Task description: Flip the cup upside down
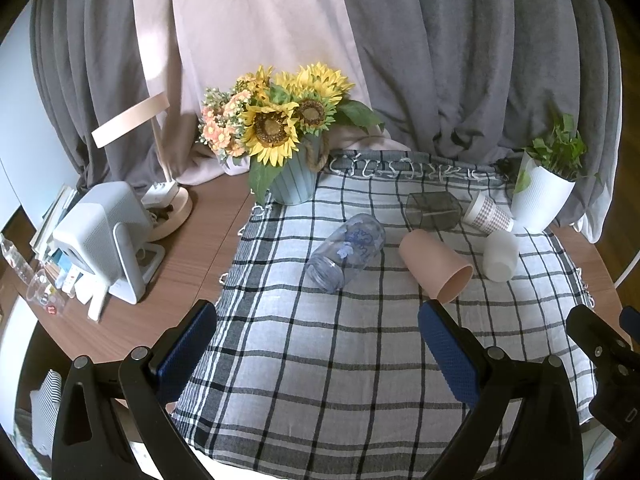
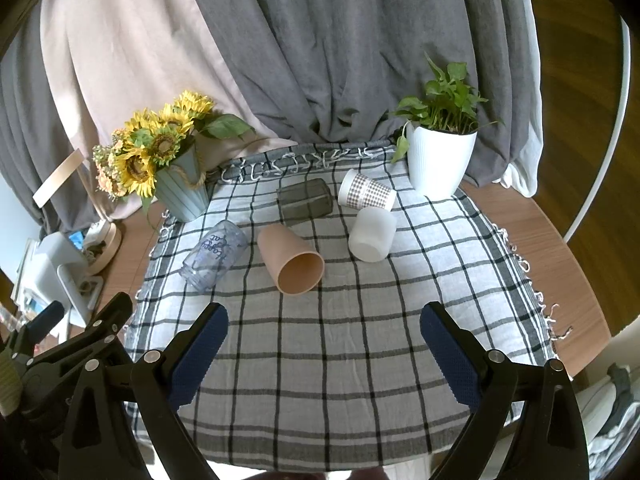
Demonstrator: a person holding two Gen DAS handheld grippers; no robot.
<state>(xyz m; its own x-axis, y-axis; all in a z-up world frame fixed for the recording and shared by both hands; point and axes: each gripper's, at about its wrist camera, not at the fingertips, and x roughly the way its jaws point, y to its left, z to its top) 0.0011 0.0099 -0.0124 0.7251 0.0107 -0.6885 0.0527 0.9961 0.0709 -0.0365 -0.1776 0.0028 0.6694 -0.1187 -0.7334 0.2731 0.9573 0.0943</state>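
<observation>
Nothing is done yet, as far as I can see. Five cups lie on their sides on the checked cloth (image 2: 320,360): a clear one (image 2: 214,254), a pink one (image 2: 290,260), a smoky one (image 2: 306,200), a dotted one (image 2: 366,192) and a white one (image 2: 372,238). None stands mouth-down.

The left gripper (image 1: 318,354) and the right gripper (image 2: 324,354) hang over the near cloth, well apart from the cups, jaws spread wide and holding nothing.

Which cup is meant I cannot tell; the pink one lies nearest, its mouth facing the grippers. Reaching, gripping, turning and setting down are all left.
</observation>
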